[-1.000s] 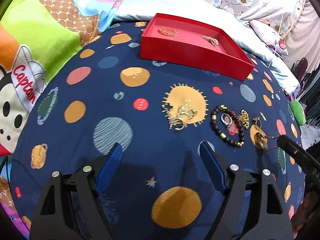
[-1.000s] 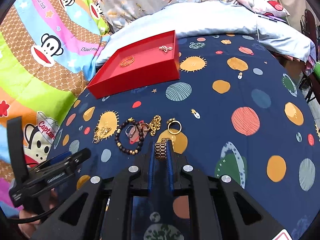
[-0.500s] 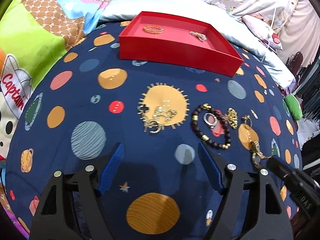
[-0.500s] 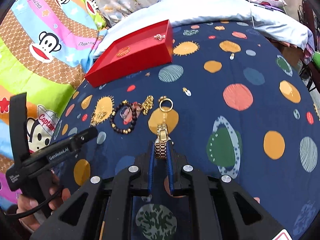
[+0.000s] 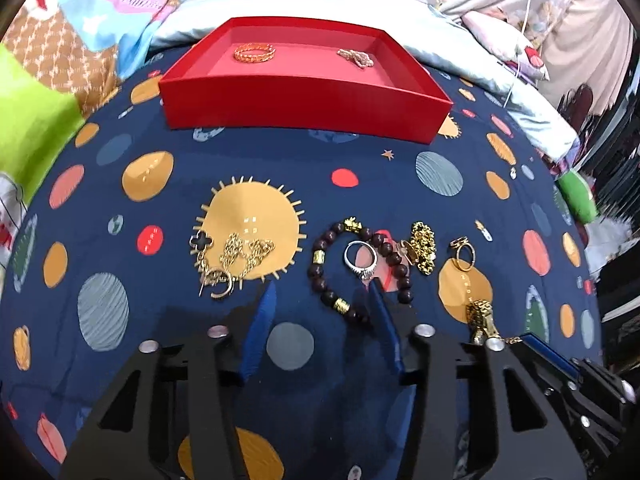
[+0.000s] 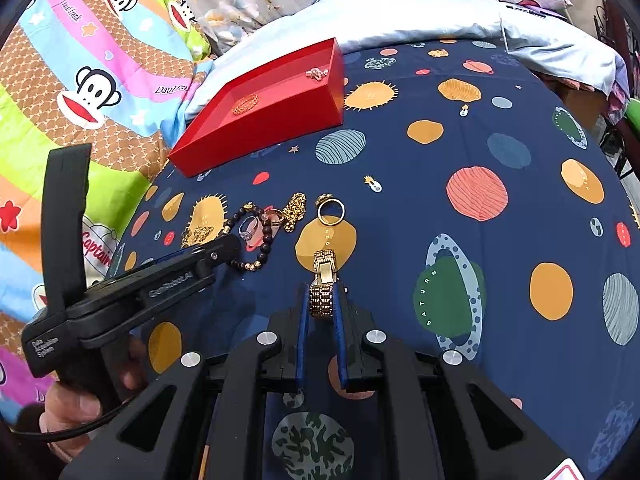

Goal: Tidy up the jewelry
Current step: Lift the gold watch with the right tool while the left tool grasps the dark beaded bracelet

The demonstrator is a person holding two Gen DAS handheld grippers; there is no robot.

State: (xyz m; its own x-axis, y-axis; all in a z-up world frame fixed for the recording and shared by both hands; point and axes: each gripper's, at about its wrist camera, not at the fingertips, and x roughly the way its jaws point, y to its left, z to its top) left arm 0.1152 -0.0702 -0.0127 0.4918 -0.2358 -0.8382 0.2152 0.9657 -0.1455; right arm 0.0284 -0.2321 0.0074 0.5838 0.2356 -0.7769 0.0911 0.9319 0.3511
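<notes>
A red tray [image 5: 304, 108] at the back holds a gold bangle [image 5: 254, 53] and a small pink-gold piece [image 5: 356, 56]. On the navy planet-print bedsheet lie a tangled gold chain [image 5: 232, 258], a dark bead bracelet [image 5: 360, 268], a silver ring [image 5: 361, 258], a gold chain clump [image 5: 423, 246] and a gold ring [image 5: 464, 256]. My left gripper [image 5: 322, 292] is open, its right finger at the bead bracelet's near edge. My right gripper [image 6: 322, 300] is shut on a gold link bracelet [image 6: 325, 280], just above the sheet; it also shows in the left wrist view [image 5: 482, 320].
The tray [image 6: 264, 120] sits at the back left in the right wrist view. Colourful cartoon quilts [image 6: 80, 80] rise on the left, a pale blue pillow [image 6: 440, 12] and floral bedding lie behind. The left gripper body [image 6: 132, 284] crosses the left side of the right wrist view.
My left gripper has moved forward and right toward the bead bracelet, and its fingers have narrowed. My right gripper, still holding the gold link bracelet, has pulled back a little from the pile.
</notes>
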